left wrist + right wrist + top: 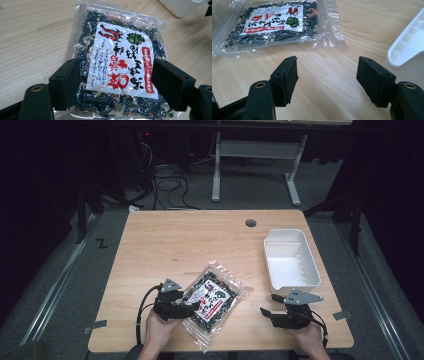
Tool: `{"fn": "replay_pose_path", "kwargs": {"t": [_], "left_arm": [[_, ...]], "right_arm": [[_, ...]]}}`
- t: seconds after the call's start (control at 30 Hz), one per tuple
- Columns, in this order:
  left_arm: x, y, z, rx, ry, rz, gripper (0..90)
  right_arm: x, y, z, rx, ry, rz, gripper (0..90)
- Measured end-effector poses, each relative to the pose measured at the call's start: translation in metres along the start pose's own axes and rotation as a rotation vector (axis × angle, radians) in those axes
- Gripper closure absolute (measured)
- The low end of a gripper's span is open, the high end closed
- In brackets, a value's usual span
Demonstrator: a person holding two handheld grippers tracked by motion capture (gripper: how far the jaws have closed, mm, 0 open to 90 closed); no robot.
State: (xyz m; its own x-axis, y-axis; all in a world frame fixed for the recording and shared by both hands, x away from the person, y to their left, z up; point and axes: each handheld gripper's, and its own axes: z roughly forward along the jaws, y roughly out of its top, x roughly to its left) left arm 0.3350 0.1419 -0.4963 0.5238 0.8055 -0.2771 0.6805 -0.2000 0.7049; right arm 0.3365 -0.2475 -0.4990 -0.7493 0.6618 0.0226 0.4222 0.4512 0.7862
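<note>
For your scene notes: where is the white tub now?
In the high view, the white tub sits at the table's right edge, beyond the right gripper.

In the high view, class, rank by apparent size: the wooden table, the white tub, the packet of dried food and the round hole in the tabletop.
1. wooden table
2. white tub and packet of dried food: too alike to rank
3. round hole

The high view looks forward and down on the wooden table [165, 235] from above the person's side. The left gripper view sits close over the clear packet of dried greens [120, 62], facing along its jaws. The right gripper view looks low across the tabletop, sharing that packet [277, 22] and the white bin [409, 47].
</note>
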Motion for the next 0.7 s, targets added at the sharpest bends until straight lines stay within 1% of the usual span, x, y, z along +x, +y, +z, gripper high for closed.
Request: {"fn": "replay_pose_path", "kwargs": {"t": [0.1,0.23,0.37,0.4,0.43,0.47,0.5,0.53,0.63,0.7], "left_arm": [[-0.0011,-0.0004,0.0007,0.008,0.009,0.011,24.6],[-0.0017,-0.0015,0.0003,0.018,0.032,0.015,22.7],[-0.0006,-0.0019,-0.0012,0.019,0.049,0.012,20.6],[-0.0001,-0.0016,-0.0016,0.028,0.058,0.01,19.8],[-0.0001,-0.0016,-0.0016,0.028,0.058,0.01,19.0],[0.0002,-0.0011,-0.0002,0.041,0.065,0.005,17.8],[0.0002,-0.0011,-0.0002,0.041,0.065,0.005,16.7],[-0.0006,-0.0007,0.0009,0.054,0.073,0.004,16.4],[-0.001,0.0007,0.0019,0.063,0.07,-0.005,15.5],[-0.0004,0.0014,0.004,0.076,0.08,-0.008,15.0]], "right_arm": [[0.002,-0.0015,-0.0002,0.001,-0.001,-0.005,33.9],[0.0025,-0.0023,-0.0002,-0.003,-0.004,-0.01,33.9],[0.0029,-0.0034,-0.0002,0.007,-0.014,-0.013,34.1],[0.0031,-0.0034,0.0,0.009,-0.015,-0.012,34.2],[0.0031,-0.0034,0.0,0.009,-0.015,-0.012,34.2],[0.0027,-0.0035,0.0009,0.007,-0.02,-0.022,34.3],[0.0027,-0.0035,0.0009,0.007,-0.02,-0.022,34.3],[0.0024,-0.0037,0.0011,0.015,-0.017,-0.019,34.2],[0.0022,-0.0039,0.0009,0.01,-0.024,-0.025,34.2],[0.0029,-0.004,-0.0001,0.007,-0.027,-0.023,34.2]]}}
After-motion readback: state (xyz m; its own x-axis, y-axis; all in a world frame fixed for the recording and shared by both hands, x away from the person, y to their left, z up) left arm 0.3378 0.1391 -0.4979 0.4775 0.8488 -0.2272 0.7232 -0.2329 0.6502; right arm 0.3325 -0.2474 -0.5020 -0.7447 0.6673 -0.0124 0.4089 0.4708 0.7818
